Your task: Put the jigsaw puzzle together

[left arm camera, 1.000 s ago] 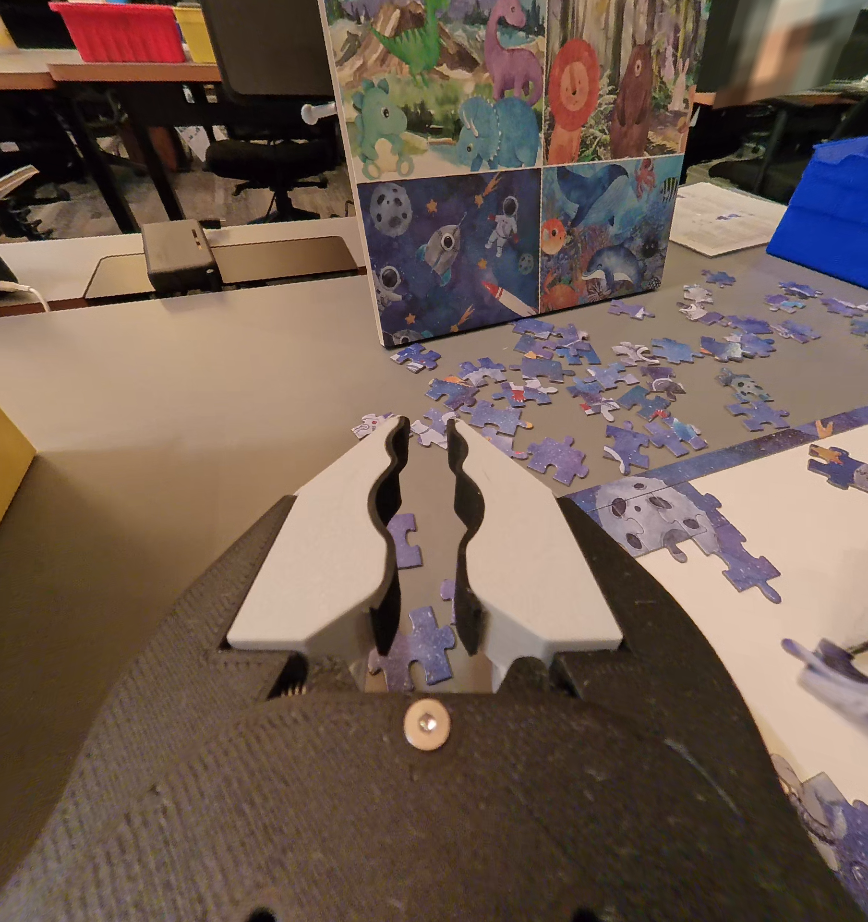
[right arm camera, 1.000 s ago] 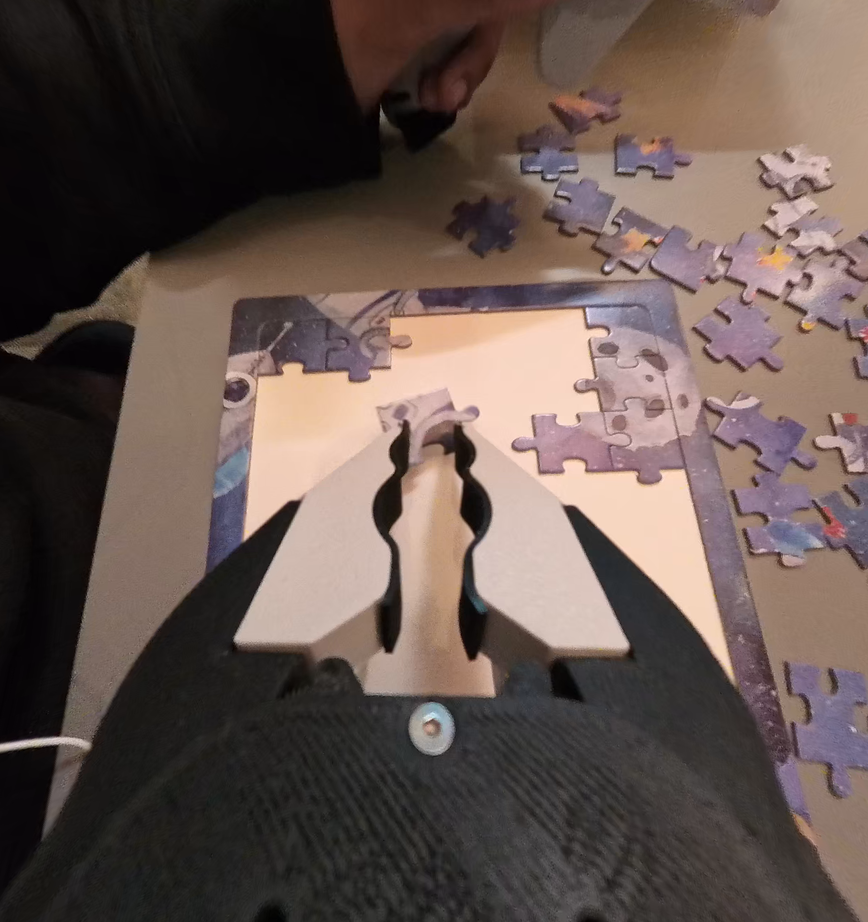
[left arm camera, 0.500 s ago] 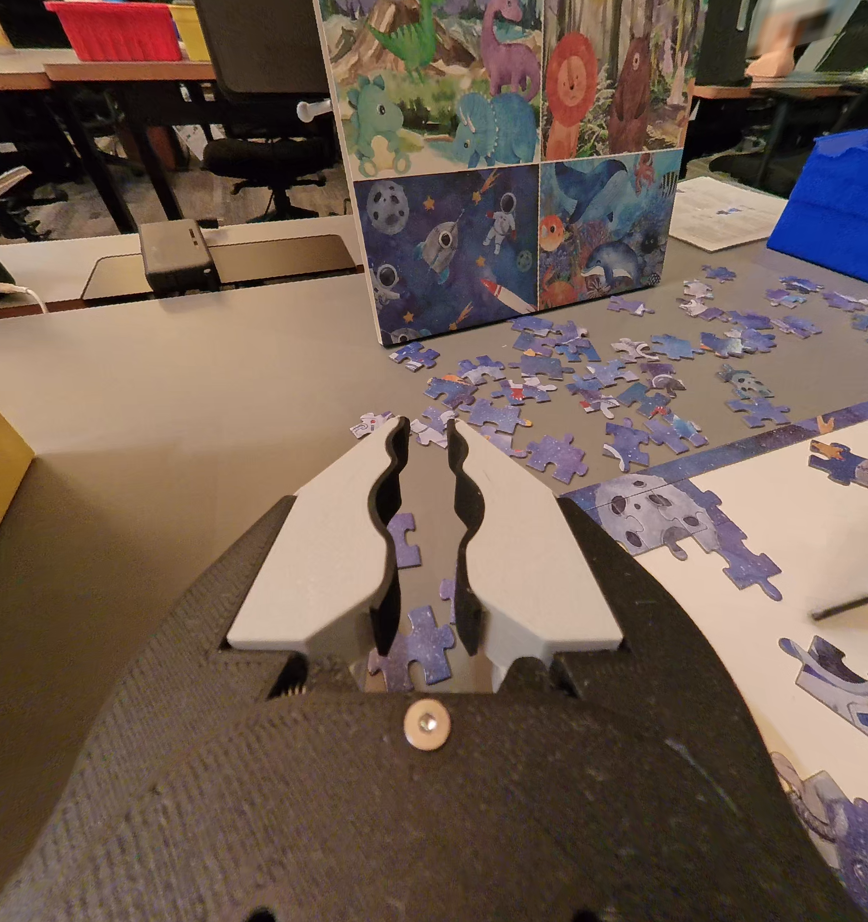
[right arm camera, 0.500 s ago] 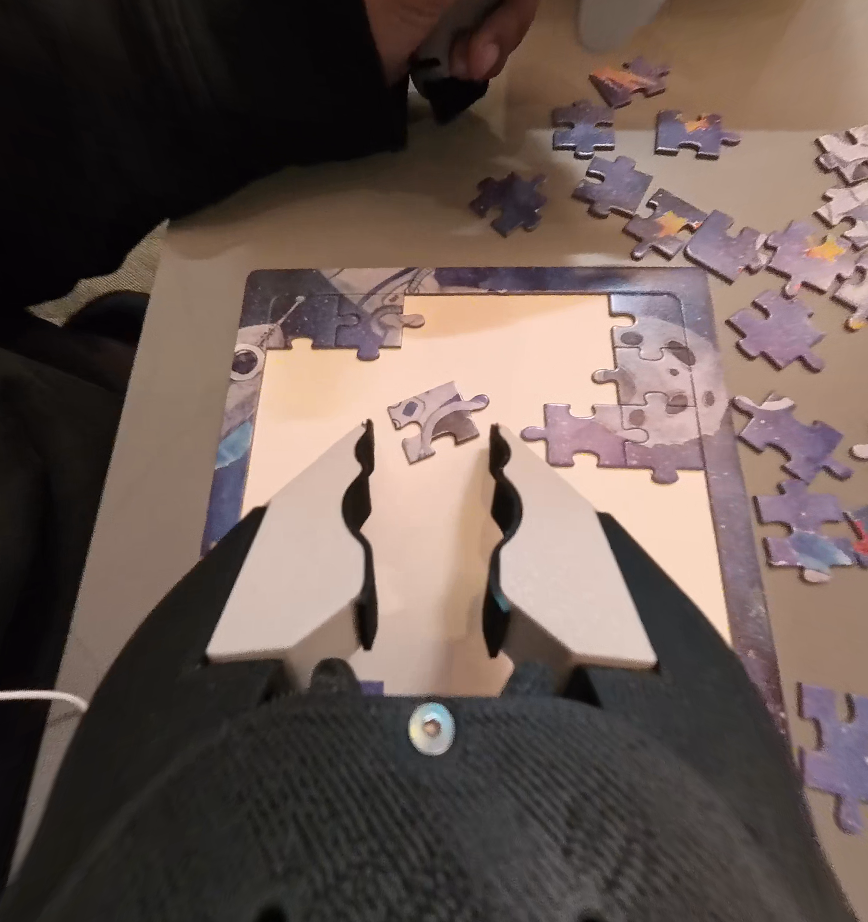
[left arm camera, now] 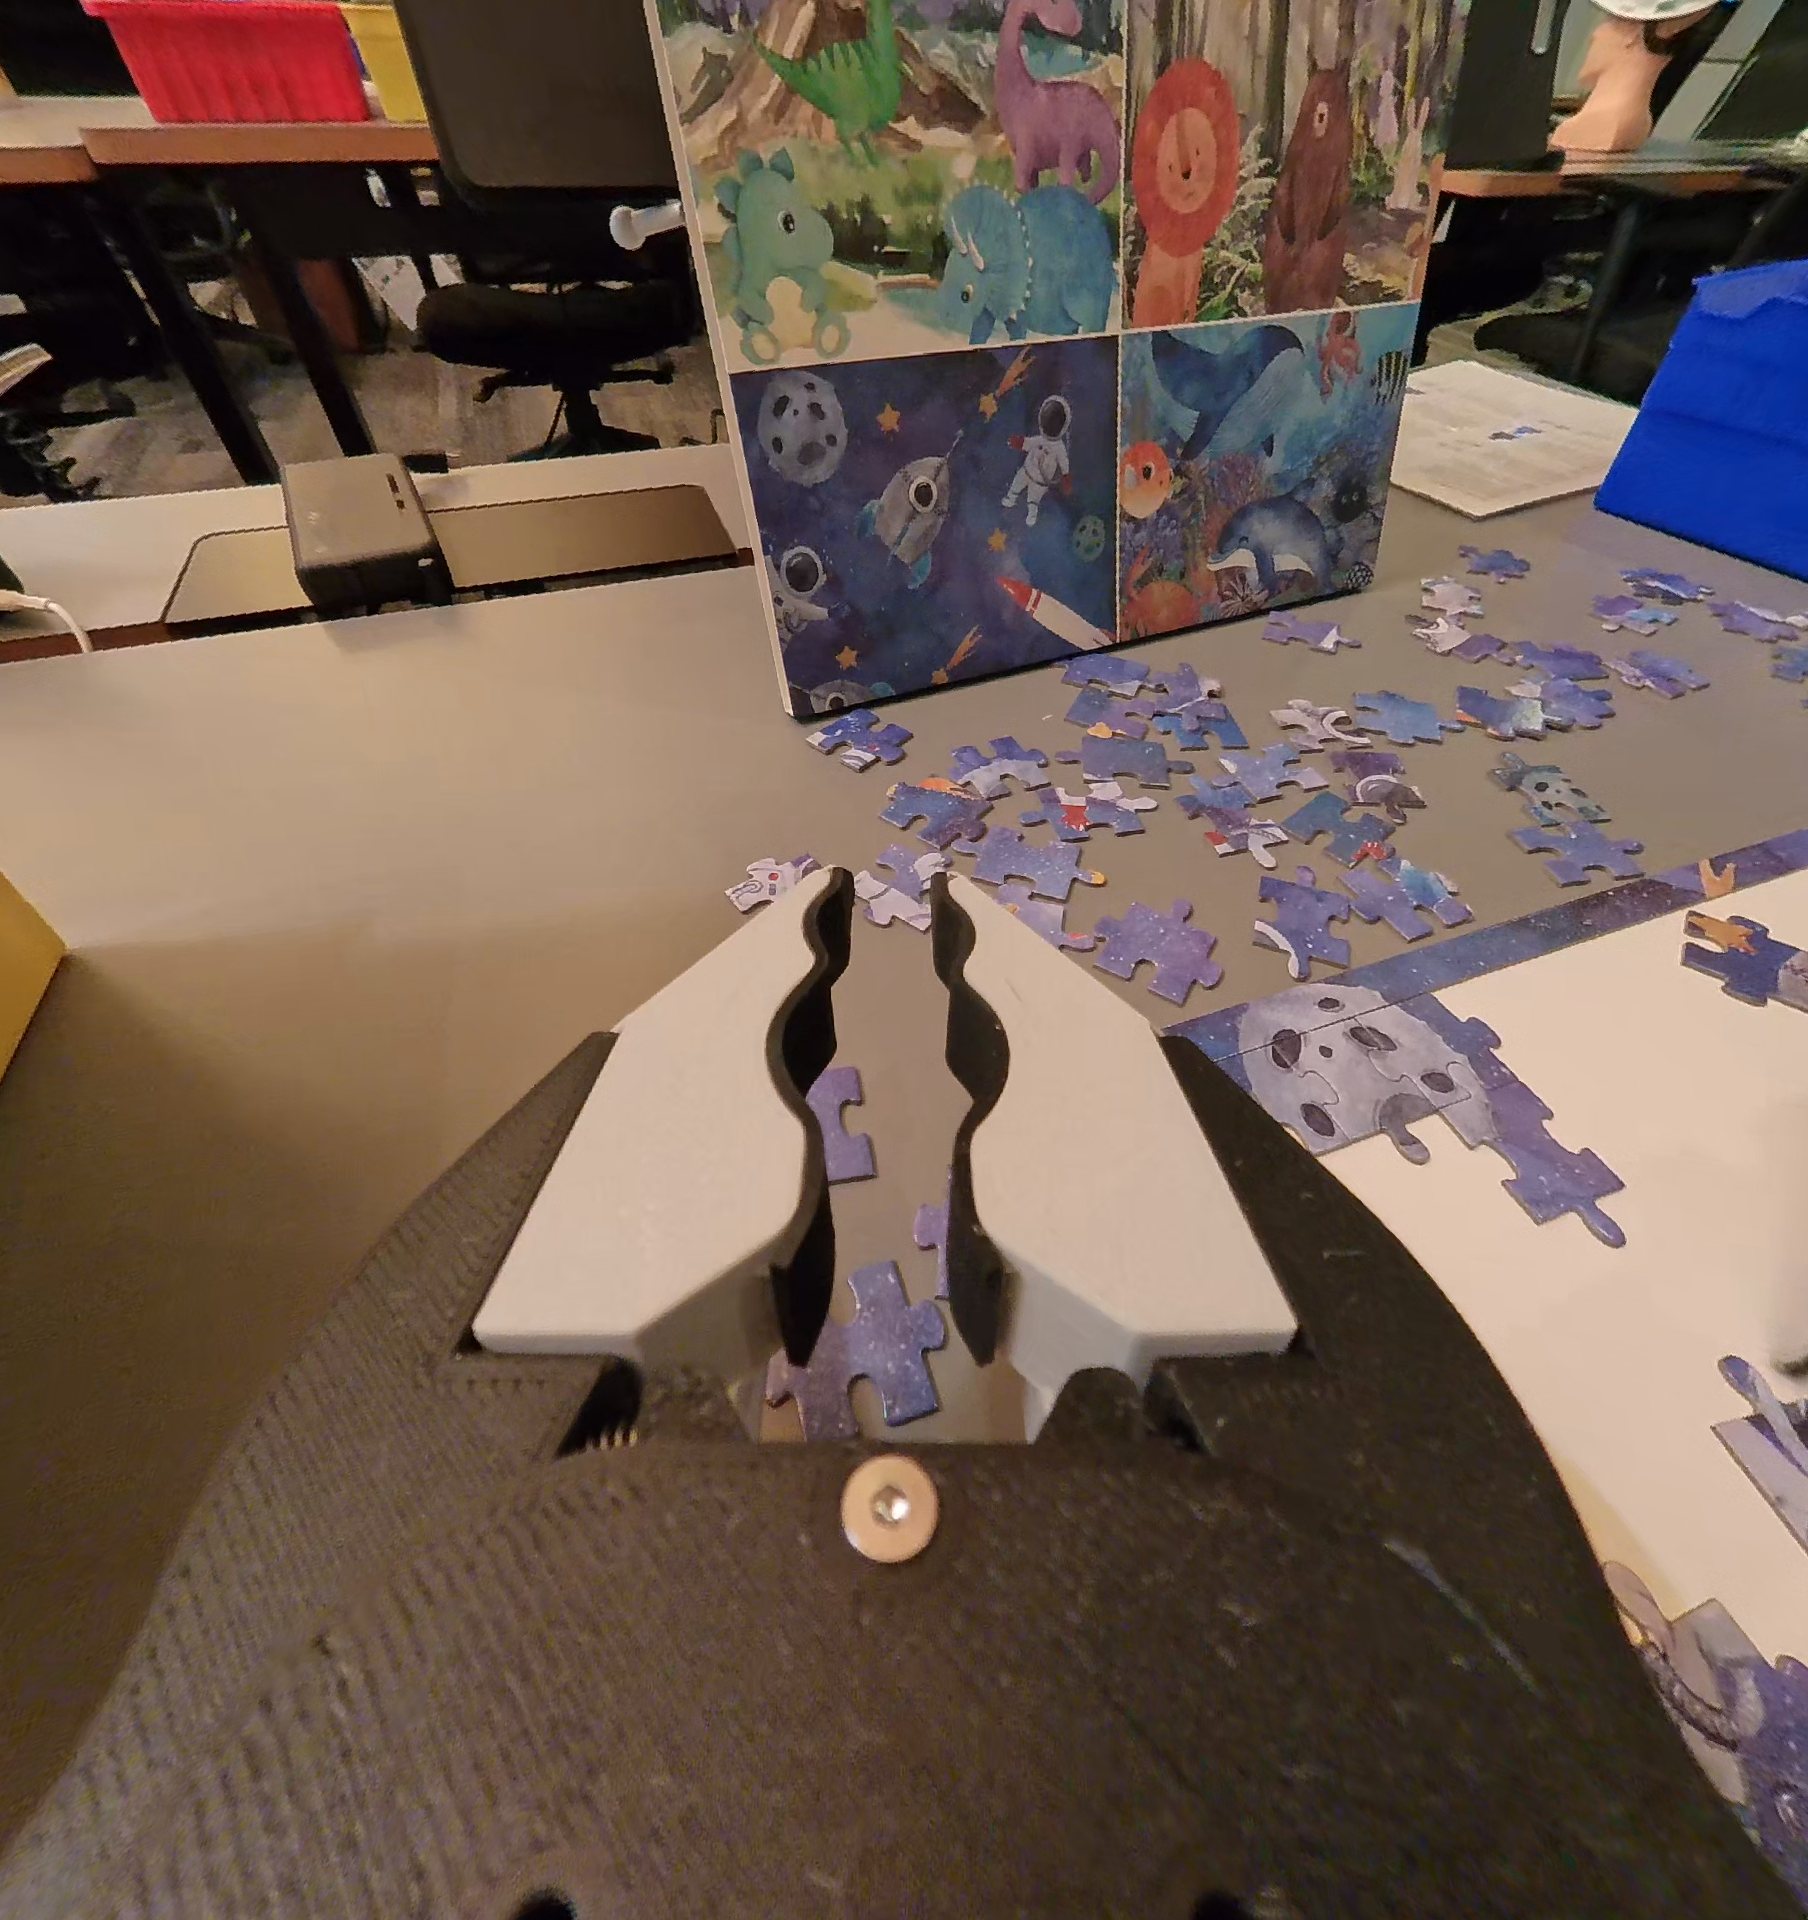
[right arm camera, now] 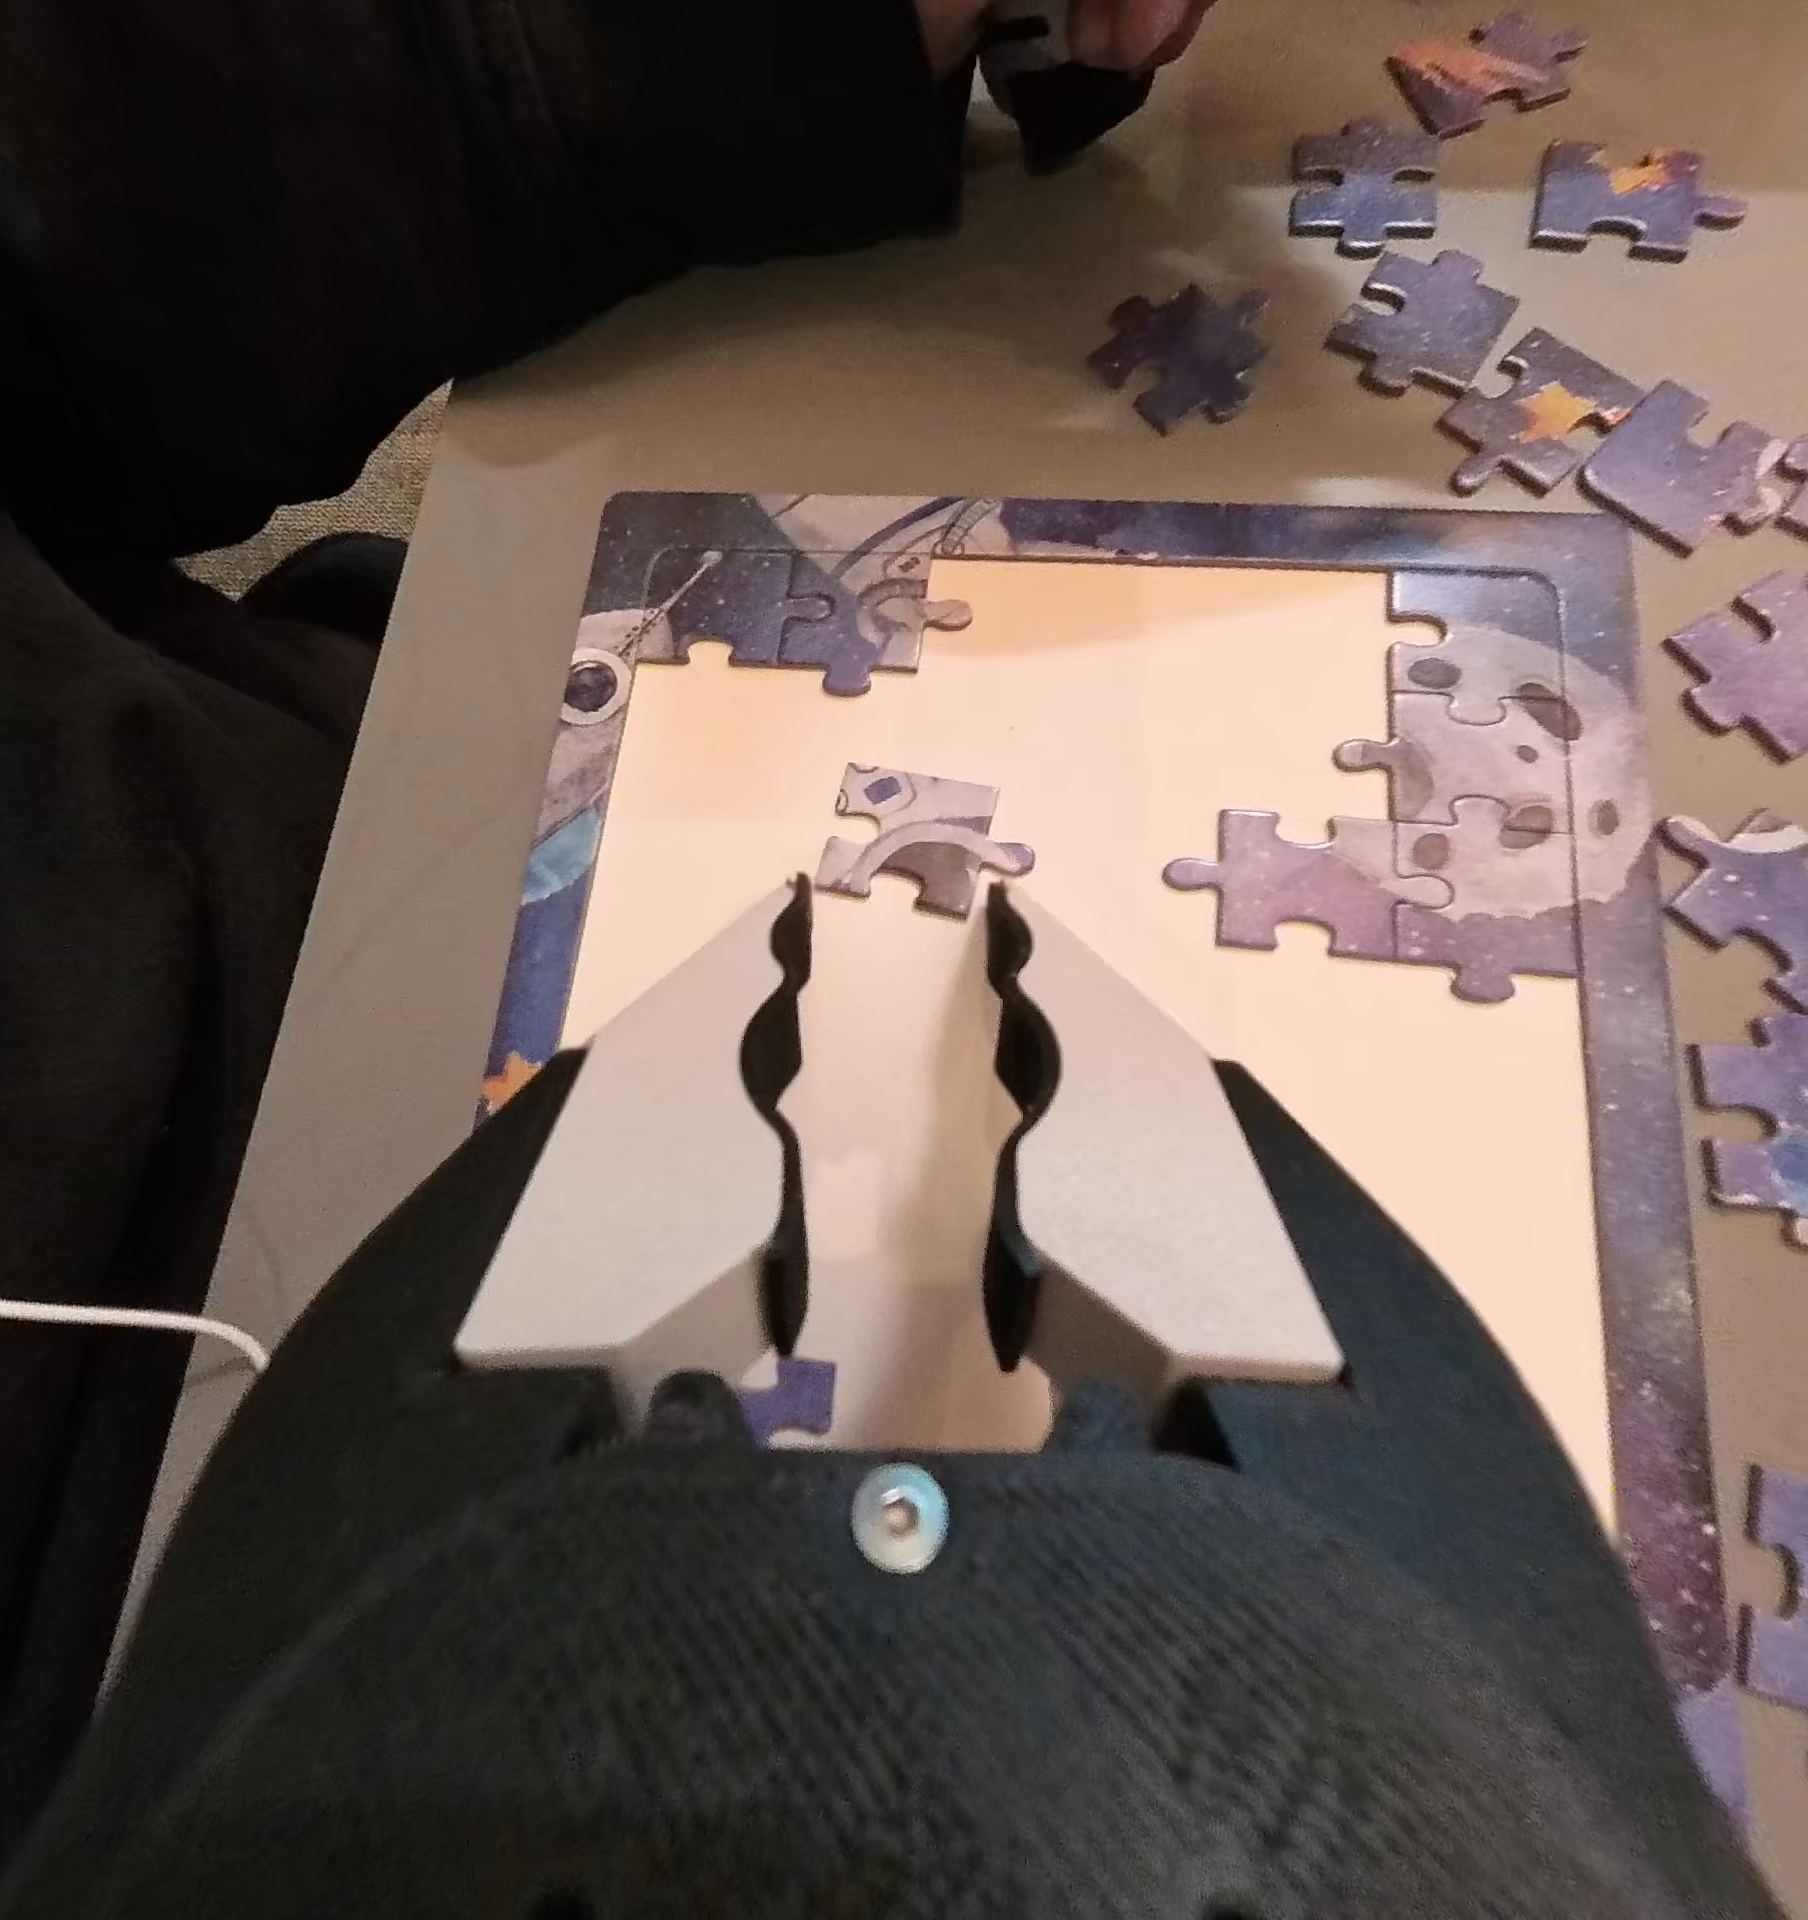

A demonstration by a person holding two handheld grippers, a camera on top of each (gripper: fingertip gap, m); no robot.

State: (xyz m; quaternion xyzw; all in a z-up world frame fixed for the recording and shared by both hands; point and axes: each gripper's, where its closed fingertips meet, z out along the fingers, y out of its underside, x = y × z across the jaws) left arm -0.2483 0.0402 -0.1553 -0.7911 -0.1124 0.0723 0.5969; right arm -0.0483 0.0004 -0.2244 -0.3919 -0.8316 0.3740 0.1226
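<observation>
My right claw, spread and bare, hovers just short of a grey-white cardboard puzzle piece mid-frame on the cream puzzle tray. My left claw stands narrowly parted above the grey table. No readable writing.

Both wrist views — low, close, sharing puzzle tray.

A grey-and-lilac puzzle piece lay flat and loose on the cream bed of the puzzle tray, near its middle, just beyond the open right gripper, untouched by it.
</observation>
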